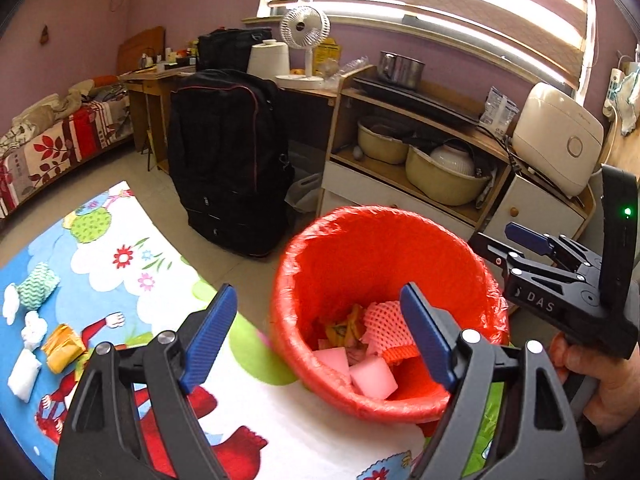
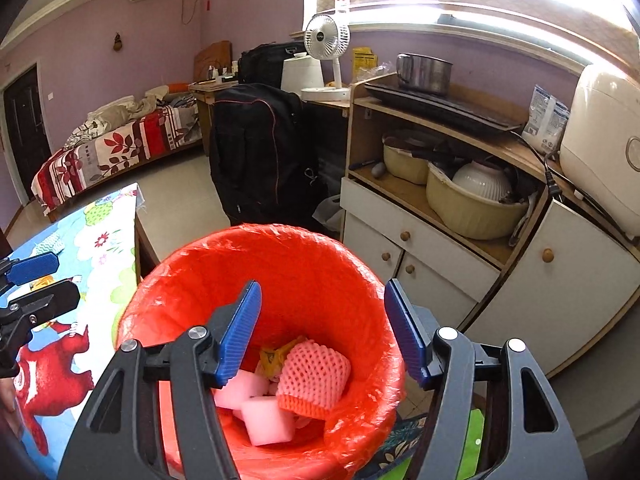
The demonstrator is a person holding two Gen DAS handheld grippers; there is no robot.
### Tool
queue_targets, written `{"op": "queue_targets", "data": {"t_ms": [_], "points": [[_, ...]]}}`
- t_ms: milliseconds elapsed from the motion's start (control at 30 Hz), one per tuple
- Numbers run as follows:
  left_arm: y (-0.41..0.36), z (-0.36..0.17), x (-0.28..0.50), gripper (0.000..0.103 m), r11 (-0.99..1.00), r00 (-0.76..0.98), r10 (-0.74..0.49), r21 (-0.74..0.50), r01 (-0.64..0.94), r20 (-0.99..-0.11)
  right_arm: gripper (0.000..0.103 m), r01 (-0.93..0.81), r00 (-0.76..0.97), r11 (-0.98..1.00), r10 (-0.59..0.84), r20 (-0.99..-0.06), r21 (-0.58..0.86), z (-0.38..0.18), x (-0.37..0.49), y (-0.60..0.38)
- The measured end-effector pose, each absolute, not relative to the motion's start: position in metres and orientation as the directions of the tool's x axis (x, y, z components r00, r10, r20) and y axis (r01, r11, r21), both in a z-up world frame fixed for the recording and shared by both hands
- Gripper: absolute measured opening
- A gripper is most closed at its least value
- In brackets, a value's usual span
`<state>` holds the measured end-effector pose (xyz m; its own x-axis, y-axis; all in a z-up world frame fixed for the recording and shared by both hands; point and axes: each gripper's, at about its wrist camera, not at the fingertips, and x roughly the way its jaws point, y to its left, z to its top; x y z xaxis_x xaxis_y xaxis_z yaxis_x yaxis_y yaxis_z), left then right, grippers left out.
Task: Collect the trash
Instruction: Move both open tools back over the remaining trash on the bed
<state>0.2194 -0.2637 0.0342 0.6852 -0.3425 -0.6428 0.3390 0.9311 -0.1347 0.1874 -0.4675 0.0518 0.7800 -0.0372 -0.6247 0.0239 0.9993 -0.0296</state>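
A lilac-walled bedroom, with a bed under a red leaf-print cover at the far side and a wooden shelf cabinet [image 1: 420,152] of pots and bowls under the bright window.

From the left wrist camera, the left tongs [image 1: 324,336] stand spread with nothing between their blue pads, above a desk covered by a bright cartoon-print cloth [image 1: 120,264]. Just ahead and to their right sits the round bin lined with a red plastic bag [image 1: 316,272], holding pink foam blocks [image 1: 372,376], a pink foam fruit net [image 1: 384,320] and yellow wrappers. Well off to their left on the cloth lie a green zigzag-patterned cloth wad [image 1: 38,288], white crumpled tissues [image 1: 24,344] and a yellow crumpled wrapper [image 1: 64,346]. The right tongs [image 1: 516,248] show at the far right, held in a hand [image 1: 600,380].

From the right wrist camera, the right tongs [image 2: 322,328] hang spread and empty right over the bin's mouth [image 2: 192,280]; the foam blocks [image 2: 264,416] and the net [image 2: 312,376] lie below and between the pads. The left tongs [image 2: 36,280] poke in at the left edge over the cloth.
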Motion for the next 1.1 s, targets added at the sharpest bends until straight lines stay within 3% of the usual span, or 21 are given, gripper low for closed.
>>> {"op": "queue_targets", "data": {"t_ms": [1100], "points": [[-0.083, 0.047, 0.138, 0.085, 0.991, 0.791, -0.022, -0.121, -0.066, -0.612, 0.076, -0.232, 0.784, 0.973, 0.173, -0.597, -0.022, 0.074, 0.162, -0.322]]}}
